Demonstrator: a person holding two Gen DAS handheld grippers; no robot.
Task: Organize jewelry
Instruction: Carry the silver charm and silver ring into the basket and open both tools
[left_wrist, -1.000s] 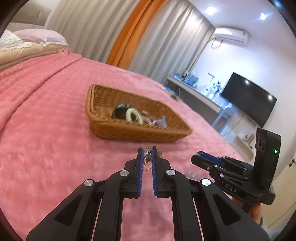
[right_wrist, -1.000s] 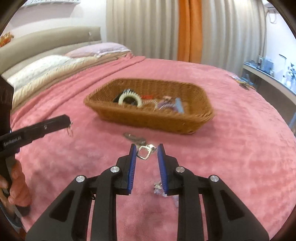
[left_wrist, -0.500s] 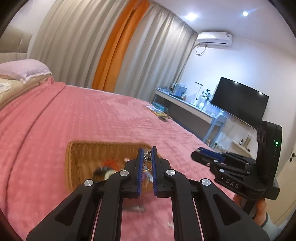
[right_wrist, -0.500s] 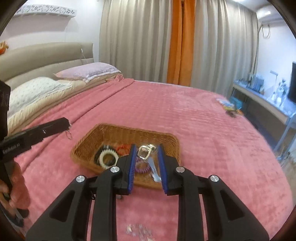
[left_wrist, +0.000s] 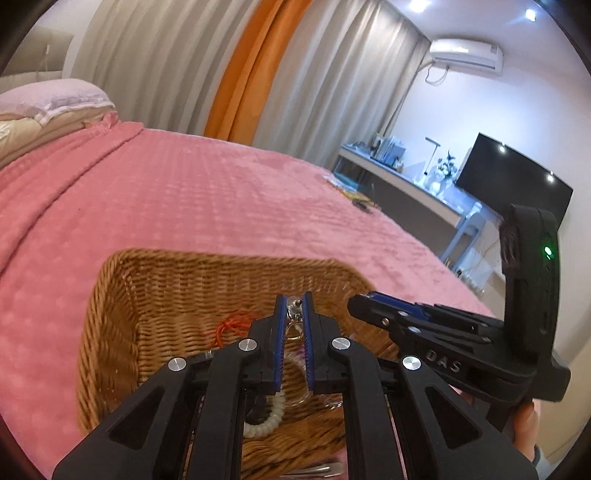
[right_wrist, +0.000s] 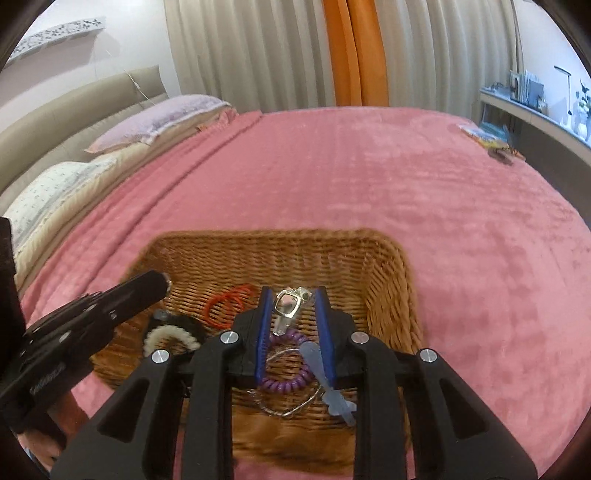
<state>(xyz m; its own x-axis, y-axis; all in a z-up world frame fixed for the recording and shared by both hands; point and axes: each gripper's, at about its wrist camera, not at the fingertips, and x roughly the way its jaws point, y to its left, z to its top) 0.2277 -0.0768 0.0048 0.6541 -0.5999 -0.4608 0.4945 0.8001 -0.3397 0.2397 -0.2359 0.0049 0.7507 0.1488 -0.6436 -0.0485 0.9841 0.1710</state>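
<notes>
A: Jewelry, entry 1: a small silver earring (left_wrist: 294, 309) with a thin ring hanging below it is pinched near the tips of the left gripper (left_wrist: 294, 302); the blue pads sit almost together on it. It hangs over the inside of the wicker basket (left_wrist: 110, 332).

B: Confirmed. Entry 2: the right gripper (right_wrist: 293, 295) clamps a square silver-framed pendant (right_wrist: 290, 303) between its blue pads, jaws narrow, the piece tilted, a small dark stone at its upper right corner. It is also above the basket interior, near the middle.

A: Basket contents from the right wrist view: a red cord loop (right_wrist: 225, 306) on the woven floor toward the far wall, a purple coil bracelet (right_wrist: 286, 373) under the right gripper, a thin silver wire hoop (right_wrist: 291, 402) overlapping the coil, a pale blue plastic piece (right_wrist: 332, 391) lying across it; type unclear.

B: Add a white beaded bracelet (right_wrist: 170, 338) on a dark band at the left side of the basket. Partly hidden by the grippers in both views.

A: Basket rests on the pink bedspread (right_wrist: 443, 221) of the bed. Near rim is blurred.

B: The 2 grippers lie side by side, each visible in the other's camera, both tips over the basket, apart from one another. A hand (left_wrist: 524, 424) shows at the right gripper's handle.
</notes>
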